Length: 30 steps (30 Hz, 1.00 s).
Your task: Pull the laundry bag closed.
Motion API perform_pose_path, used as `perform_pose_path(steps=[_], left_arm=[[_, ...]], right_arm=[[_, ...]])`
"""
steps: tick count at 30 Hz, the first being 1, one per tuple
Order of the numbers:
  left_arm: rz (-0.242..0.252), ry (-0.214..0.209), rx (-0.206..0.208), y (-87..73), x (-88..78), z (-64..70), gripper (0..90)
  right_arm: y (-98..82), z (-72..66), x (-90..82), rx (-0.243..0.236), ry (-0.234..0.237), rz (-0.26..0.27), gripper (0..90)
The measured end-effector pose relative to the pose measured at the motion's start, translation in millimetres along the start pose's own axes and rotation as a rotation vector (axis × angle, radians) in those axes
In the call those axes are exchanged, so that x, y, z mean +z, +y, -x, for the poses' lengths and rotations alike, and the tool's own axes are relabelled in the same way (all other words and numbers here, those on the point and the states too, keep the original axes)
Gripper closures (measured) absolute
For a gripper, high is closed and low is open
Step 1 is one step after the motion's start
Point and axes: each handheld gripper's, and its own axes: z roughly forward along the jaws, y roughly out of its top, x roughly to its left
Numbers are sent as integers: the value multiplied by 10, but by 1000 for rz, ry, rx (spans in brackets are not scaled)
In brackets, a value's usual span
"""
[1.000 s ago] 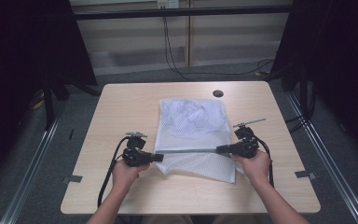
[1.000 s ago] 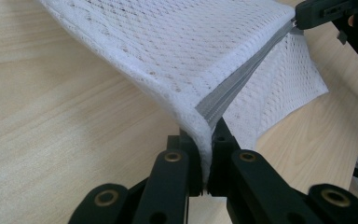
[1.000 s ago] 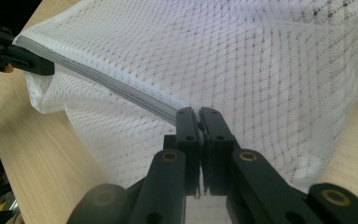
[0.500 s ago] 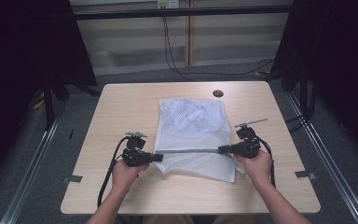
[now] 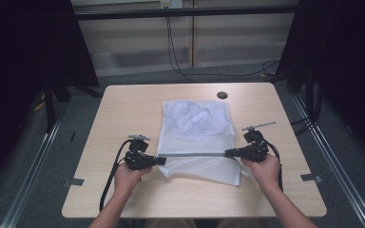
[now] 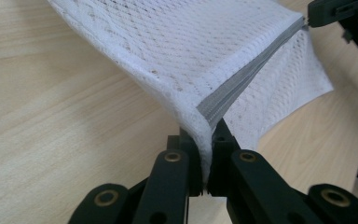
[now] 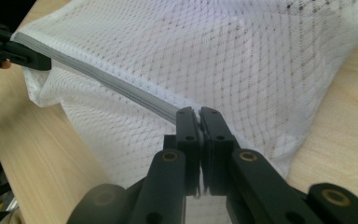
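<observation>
Lying on pale wood table (image 5: 123, 109): white mesh bag (image 5: 197, 118); dark curtains (image 5: 24, 47) around.

1. We see both forearms entering from the bottom edge of the high view.
2. Our left gripper (image 5: 160, 161) sits at lower centre-left, jaws pinched tight, pointing right.
3. Our right gripper (image 5: 227, 152) sits at centre-right, jaws clamped together, pointing left.

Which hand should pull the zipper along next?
Probably the right. The right gripper pinches right on the grey zipper line at its end, maybe on the pull, though I can't tell. The left gripper is clamped on the mesh bag corner, well placed to hold it taut.
</observation>
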Motion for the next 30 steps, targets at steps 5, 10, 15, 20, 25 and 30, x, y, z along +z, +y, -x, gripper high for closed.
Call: perform_pose_path(steps=[5,10,15,20,25,30], left_arm=[[-9,17,5,0,14,18,884],[3,15,-8,-10,-26,-14,884],[8,10,-15,-15,-40,-28,884],[-1,17,-2,-12,-36,-22,884],[1,12,-14,-18,-44,-25,884],[-4,15,-11,-23,-38,-20,884]], right_arm=[[-12,10,-11,5,-2,3,872],[-31,48,-42,11,-19,4,872],[-67,118,-104,20,-31,11,872],[-91,138,-139,20,-26,12,872],[-111,156,-157,25,-38,12,872],[-138,194,-176,26,-38,13,872]])
